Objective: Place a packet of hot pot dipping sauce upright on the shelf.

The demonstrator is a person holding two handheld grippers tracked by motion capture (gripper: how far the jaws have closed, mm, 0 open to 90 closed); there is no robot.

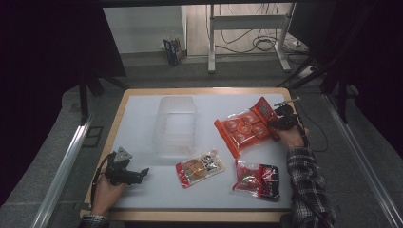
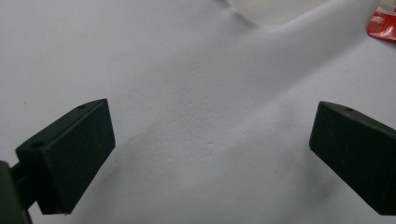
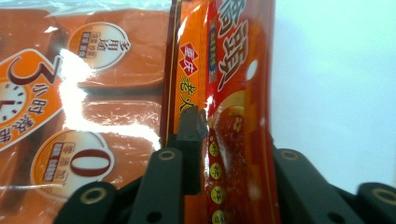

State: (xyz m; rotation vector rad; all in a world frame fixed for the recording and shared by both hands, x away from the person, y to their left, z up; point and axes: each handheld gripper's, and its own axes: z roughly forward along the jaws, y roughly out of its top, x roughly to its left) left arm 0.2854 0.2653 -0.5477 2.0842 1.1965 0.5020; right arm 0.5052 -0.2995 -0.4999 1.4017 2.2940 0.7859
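Observation:
My right gripper (image 1: 278,118) is at the table's right side, shut on the edge of a narrow red snack packet (image 1: 263,108). In the right gripper view the red packet (image 3: 238,93) runs up between the closed jaws of that gripper (image 3: 236,140). It partly overlaps a large orange multi-pack (image 3: 93,93), which lies flat right of centre (image 1: 242,129). My left gripper (image 1: 141,172) rests at the front left, held by a hand. It is open (image 2: 212,135), with only bare white mat between the jaws.
A clear plastic container (image 1: 176,124) stands in the middle of the white mat (image 1: 138,118); its base (image 2: 280,9) shows ahead of the left gripper. A packet with a round brown snack (image 1: 200,167) and a red-and-black packet (image 1: 257,179) lie near the front edge.

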